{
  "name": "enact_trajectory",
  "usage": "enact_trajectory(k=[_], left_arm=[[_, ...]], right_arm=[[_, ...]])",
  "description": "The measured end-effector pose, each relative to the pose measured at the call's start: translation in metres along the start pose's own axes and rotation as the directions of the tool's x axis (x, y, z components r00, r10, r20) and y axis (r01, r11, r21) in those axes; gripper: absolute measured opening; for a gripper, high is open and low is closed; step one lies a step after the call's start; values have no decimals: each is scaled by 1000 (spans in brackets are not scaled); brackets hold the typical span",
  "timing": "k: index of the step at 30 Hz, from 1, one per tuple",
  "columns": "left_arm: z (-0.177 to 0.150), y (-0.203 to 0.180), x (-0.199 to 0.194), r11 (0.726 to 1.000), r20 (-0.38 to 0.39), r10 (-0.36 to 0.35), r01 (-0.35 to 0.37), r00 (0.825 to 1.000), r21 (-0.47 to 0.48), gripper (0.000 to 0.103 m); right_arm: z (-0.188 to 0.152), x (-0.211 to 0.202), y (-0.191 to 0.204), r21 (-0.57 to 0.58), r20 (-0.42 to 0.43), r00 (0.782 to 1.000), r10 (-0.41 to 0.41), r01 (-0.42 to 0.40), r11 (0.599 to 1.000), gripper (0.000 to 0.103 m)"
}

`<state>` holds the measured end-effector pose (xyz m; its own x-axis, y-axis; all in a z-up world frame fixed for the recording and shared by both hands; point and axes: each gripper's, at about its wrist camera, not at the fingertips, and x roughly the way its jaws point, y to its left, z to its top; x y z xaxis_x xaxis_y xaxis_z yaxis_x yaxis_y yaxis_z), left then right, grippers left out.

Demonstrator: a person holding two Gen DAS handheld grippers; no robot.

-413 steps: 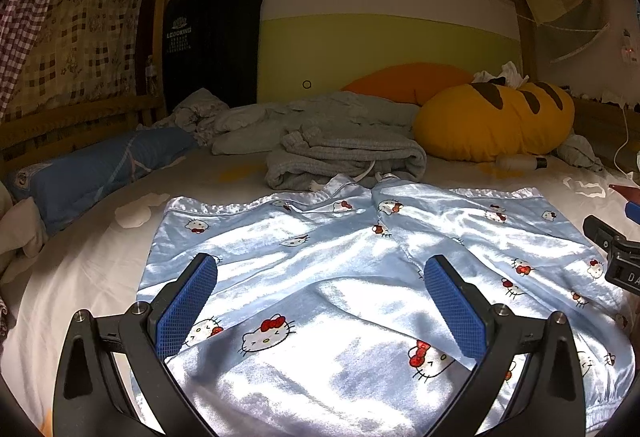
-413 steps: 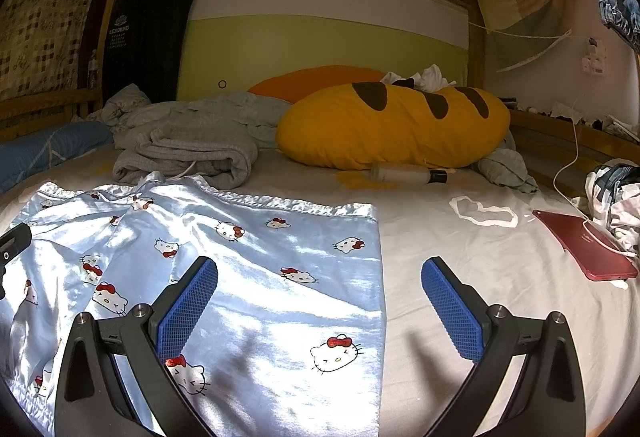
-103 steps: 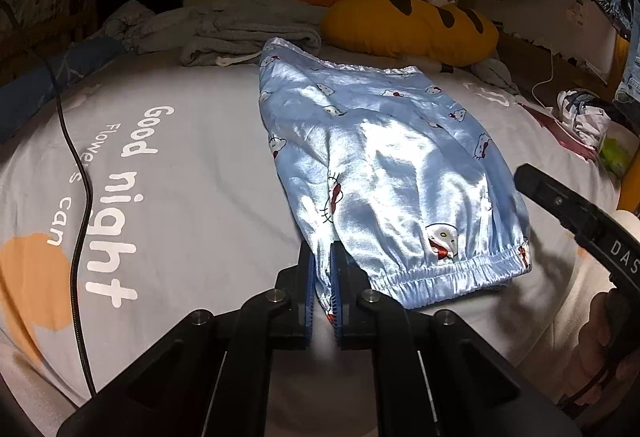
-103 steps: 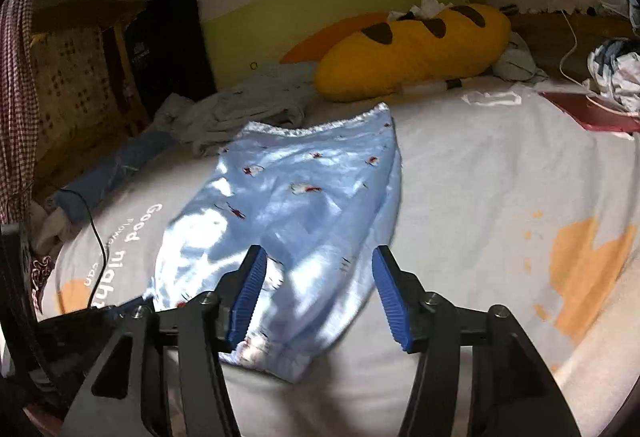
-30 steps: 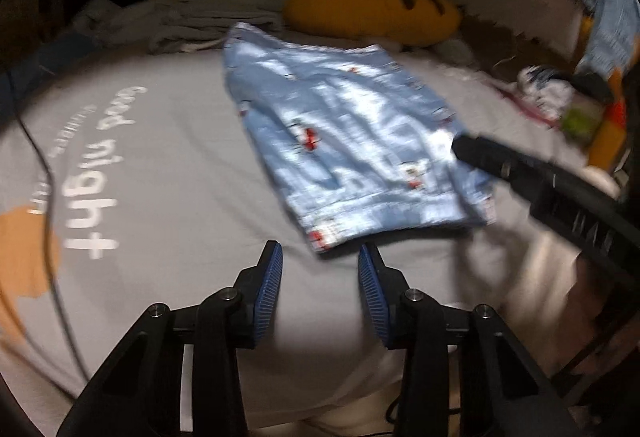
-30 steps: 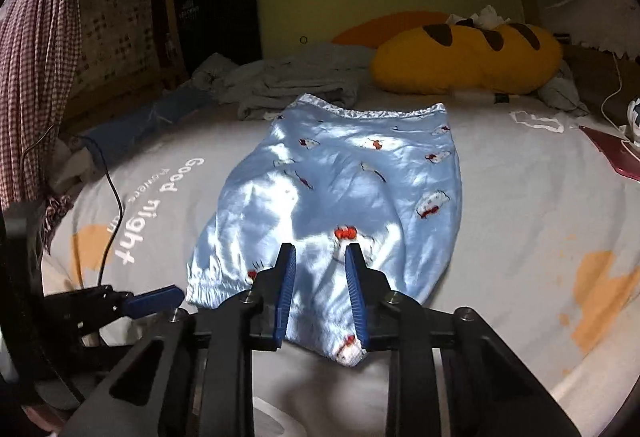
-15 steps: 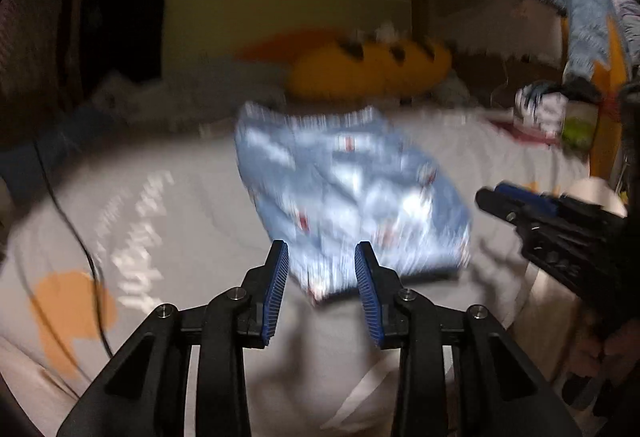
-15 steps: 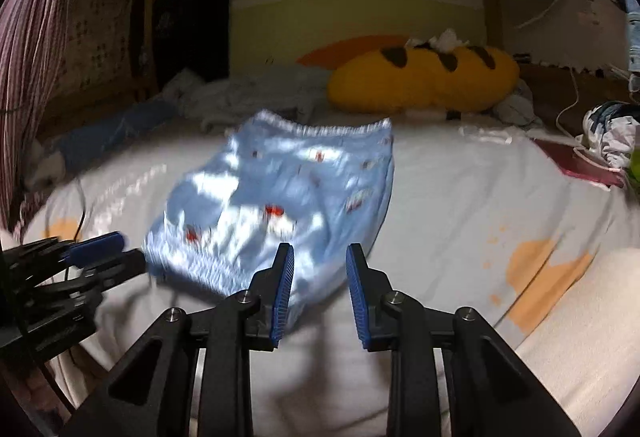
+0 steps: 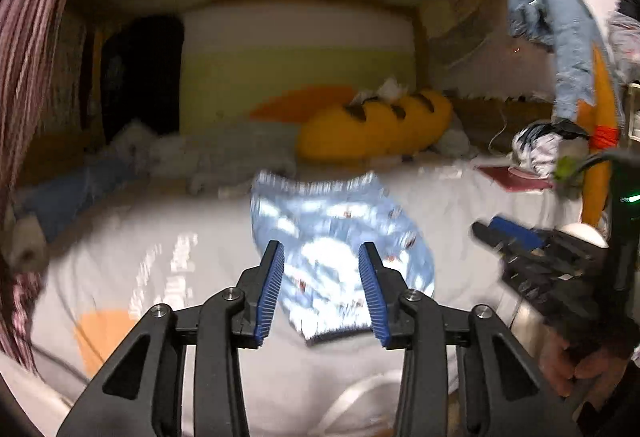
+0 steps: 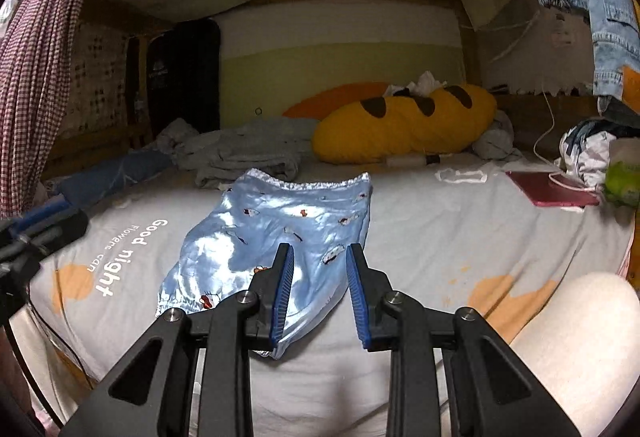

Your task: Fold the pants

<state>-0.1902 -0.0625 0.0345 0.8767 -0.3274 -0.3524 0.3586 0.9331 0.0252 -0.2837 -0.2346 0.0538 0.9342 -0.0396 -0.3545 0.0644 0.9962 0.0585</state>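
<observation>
Right wrist view is showing the right gripper (image 10: 318,287) hovering with jaws apart, gripping nothing, just above the folded pants (image 10: 280,233) lying on the bedsheet (image 10: 460,237) at 12 o'clock. The left gripper (image 9: 322,291) is also gaping empty. Farther off, a yellow pillow (image 10: 404,127) is resting at 1 o'clock.

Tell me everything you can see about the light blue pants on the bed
The pants are shiny, satin-looking light blue fabric printed with small cartoon cat faces with red bows. They lie folded lengthwise on the grey bed sheet, white-trimmed waistband toward the pillows, gathered elastic cuffs toward the camera. The surface is a little rumpled. Neither the left tool nor the right tool grips them; both are open above the near end.
</observation>
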Motion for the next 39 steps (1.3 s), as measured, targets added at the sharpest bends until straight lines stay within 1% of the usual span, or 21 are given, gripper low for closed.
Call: enact_trajectory(k=[4, 6, 8, 13, 14, 16, 19, 20, 21, 22, 23, 24, 26, 28, 29, 31, 34, 36, 37, 38, 39], left_arm=[[-28, 11, 28, 999, -116, 13, -17, 993, -34, 46], [-41, 17, 44, 999, -170, -14, 5, 985, -52, 46], [-51, 16, 51, 998, -201, -27, 16, 979, -57, 46], [-66, 12, 78, 999, -324, -24, 10, 946, -43, 46], [-69, 12, 82, 999, -337, -19, 6, 941, -39, 46], [-67, 11, 87, 1000, -339, -10, 0, 941, -30, 44], [-60, 13, 90, 998, -317, -34, 18, 948, -55, 39], [-60, 13, 91, 998, -317, -42, 25, 947, -59, 31], [-60, 12, 92, 998, -323, -52, 35, 945, -59, 19], [-59, 12, 92, 997, -326, -60, 42, 943, -61, 14], [-58, 11, 90, 997, -319, -60, 42, 946, -62, 12], [-54, 11, 87, 997, -300, -62, 44, 952, -65, 12], [-45, 11, 80, 996, -267, -71, 55, 961, -68, 10], [-36, 12, 78, 994, -250, -86, 67, 964, -84, 10], [-33, 13, 78, 993, -251, -95, 73, 963, -95, 10], [-30, 15, 83, 991, -266, -103, 76, 958, -113, 10], [-28, 21, 92, 986, -278, -118, 80, 953, -144, 9], [-25, 23, 93, 984, -276, -122, 80, 953, -158, 9], [-23, 23, 93, 984, -270, -119, 78, 955, -158, 9], [-21, 23, 92, 985, -263, -114, 76, 958, -152, 9], [-19, 23, 93, 987, -257, -107, 71, 960, -143, 9]], right_arm=[[-5, 2, 1, -1, -20, 1000, 8, -8, 1000, 28], [-8, 5, 3, -7, -37, 999, 13, -13, 1000, 28], [-13, 10, 5, -27, -58, 998, -3, 1, 1000, 29], [-25, 21, 3, -23, -117, 993, -32, 30, 999, 30], [-27, 24, 2, -21, -130, 991, -39, 37, 999, 30], [-30, 28, -1, -16, -149, 988, -51, 49, 999, 30], [-33, 38, -3, -20, -197, 978, -70, 67, 998, 30], [-35, 42, -4, -27, -215, 973, -77, 73, 997, 30], [-38, 47, -4, -38, -243, 967, -83, 76, 996, 30], [-43, 53, -2, -60, -281, 954, -101, 87, 994, 30], [-48, 60, -1, -85, -316, 942, -116, 94, 992, 30], [-52, 63, 0, -93, -335, 935, -114, 87, 992, 30], [-60, 70, 4, -102, -381, 921, -83, 47, 994, 30], [-67, 74, 11, -127, -420, 906, -51, -3, 992, 30], [-70, 76, 15, -151, -429, 901, -55, -12, 988, 30], [-73, 79, 23, -181, -429, 901, -65, -15, 983, 30], [-71, 87, 23, -160, -436, 899, -45, -28, 987, 30], [-68, 92, 24, -159, -426, 904, -39, -32, 987, 31], [-67, 94, 25, -162, -422, 906, -38, -34, 986, 33], [-67, 95, 26, -168, -421, 906, -41, -34, 985, 41], [-68, 97, 29, -199, -415, 908, -66, -19, 980, 53]])
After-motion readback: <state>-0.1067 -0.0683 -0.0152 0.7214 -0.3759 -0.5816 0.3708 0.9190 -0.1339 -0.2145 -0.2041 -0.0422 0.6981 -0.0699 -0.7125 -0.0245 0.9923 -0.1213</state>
